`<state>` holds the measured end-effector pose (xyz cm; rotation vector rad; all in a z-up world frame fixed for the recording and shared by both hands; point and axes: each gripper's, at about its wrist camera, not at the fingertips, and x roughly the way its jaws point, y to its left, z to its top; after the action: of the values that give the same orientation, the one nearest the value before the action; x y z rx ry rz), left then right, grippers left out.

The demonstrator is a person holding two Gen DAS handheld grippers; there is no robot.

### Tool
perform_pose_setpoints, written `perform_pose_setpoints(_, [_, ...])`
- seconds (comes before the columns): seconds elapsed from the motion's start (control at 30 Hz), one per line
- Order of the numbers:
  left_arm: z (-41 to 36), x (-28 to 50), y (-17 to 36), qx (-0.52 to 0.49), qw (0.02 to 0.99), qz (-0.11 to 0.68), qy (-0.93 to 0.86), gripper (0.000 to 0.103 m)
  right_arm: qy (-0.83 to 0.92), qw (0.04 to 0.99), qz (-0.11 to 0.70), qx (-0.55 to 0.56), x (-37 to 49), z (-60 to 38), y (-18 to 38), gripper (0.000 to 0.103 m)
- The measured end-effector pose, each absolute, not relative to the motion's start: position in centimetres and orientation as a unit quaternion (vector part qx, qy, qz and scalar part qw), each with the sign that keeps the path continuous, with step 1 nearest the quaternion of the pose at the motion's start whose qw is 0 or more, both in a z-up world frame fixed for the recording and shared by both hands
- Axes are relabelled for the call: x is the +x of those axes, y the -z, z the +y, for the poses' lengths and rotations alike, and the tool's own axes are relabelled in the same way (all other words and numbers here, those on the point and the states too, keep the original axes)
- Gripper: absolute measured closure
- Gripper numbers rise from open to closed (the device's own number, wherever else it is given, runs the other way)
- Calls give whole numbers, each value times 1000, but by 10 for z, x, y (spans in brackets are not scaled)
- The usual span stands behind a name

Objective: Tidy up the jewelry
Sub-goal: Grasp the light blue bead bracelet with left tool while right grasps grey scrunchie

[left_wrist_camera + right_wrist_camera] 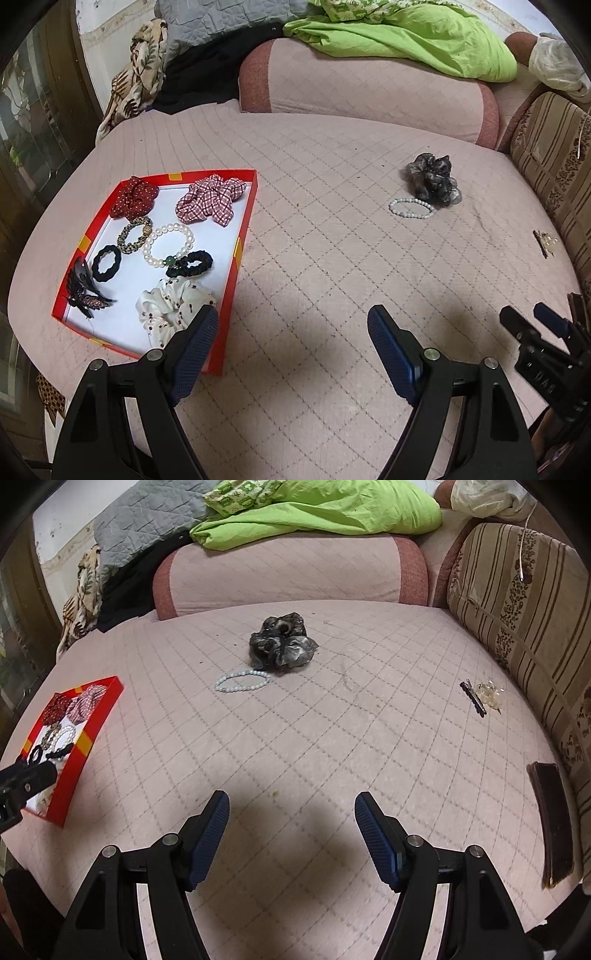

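- You are filling the red tray, at left, with scrunchies and bracelets.
- Your left gripper and right gripper are hovering, fingers spread, pinching nothing.
- Likely next: reaching for the pearl bracelet touching the grey scrunchie, mid-bed.

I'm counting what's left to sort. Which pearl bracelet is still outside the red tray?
The small plain pearl bracelet on the quilt, touching the dark grey scrunchie. The other, bigger pearl bracelet with a green bead already lies inside the red tray.
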<state>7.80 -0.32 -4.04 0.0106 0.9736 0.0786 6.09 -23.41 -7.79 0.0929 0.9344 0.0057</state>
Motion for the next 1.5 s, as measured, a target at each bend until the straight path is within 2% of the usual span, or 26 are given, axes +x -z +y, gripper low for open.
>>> perform_pose_setpoints(0.27, [-7, 119, 51, -6, 875, 483, -21, 21, -13, 882, 466, 67, 104, -250, 85, 28])
perform_pose_setpoints(0.5, [-31, 192, 57, -20, 873, 485, 37, 21, -35, 883, 455, 108, 169, -266, 83, 28])
perform_pose_setpoints(0.53, [-37, 207, 61, -23, 872, 486, 56, 23, -41, 884, 452, 111, 179, -267, 82, 28])
perform_pose_setpoints(0.67, [-56, 246, 82, -32, 862, 500, 82, 49, -61, 888, 440, 120, 219, -268, 81, 33])
perform_pose_setpoints(0.77, [-68, 271, 103, -41, 847, 520, 102, 61, -78, 884, 443, 127, 250, -262, 88, 34])
perform_pose_setpoints(0.9, [-83, 287, 123, -46, 839, 528, 125, 62, -85, 874, 458, 140, 278, -260, 105, 34])
perform_pose_setpoints(1.13, [-100, 294, 137, -37, 842, 519, 142, 62, -71, 859, 483, 156, 297, -269, 135, 42])
perform_pose_setpoints(1.17, [-102, 294, 138, -36, 843, 519, 140, 62, -68, 859, 482, 158, 298, -269, 137, 45])
perform_pose_setpoints(1.23, [-105, 293, 139, -29, 847, 514, 130, 62, -62, 861, 481, 156, 300, -270, 137, 61])
perform_pose_setpoints(1.27, [-107, 291, 139, -22, 850, 512, 126, 62, -61, 860, 482, 156, 301, -269, 137, 80])
perform_pose_setpoints(1.3, [-111, 288, 140, -9, 852, 509, 123, 62, -64, 858, 485, 158, 303, -269, 138, 85])
perform_pose_setpoints(1.33, [-116, 284, 140, 12, 855, 505, 119, 71, -66, 856, 487, 163, 303, -269, 138, 87])
perform_pose_setpoints(1.37, [-118, 282, 139, 22, 855, 504, 118, 87, -69, 854, 488, 168, 302, -270, 137, 90])
perform_pose_setpoints(1.4, [-118, 280, 139, 22, 853, 506, 123, 95, -73, 852, 488, 174, 300, -272, 135, 91])
perform_pose_setpoints(1.5, [-106, 279, 134, -32, 832, 533, 149, 98, -79, 856, 480, 176, 288, -274, 122, 92])
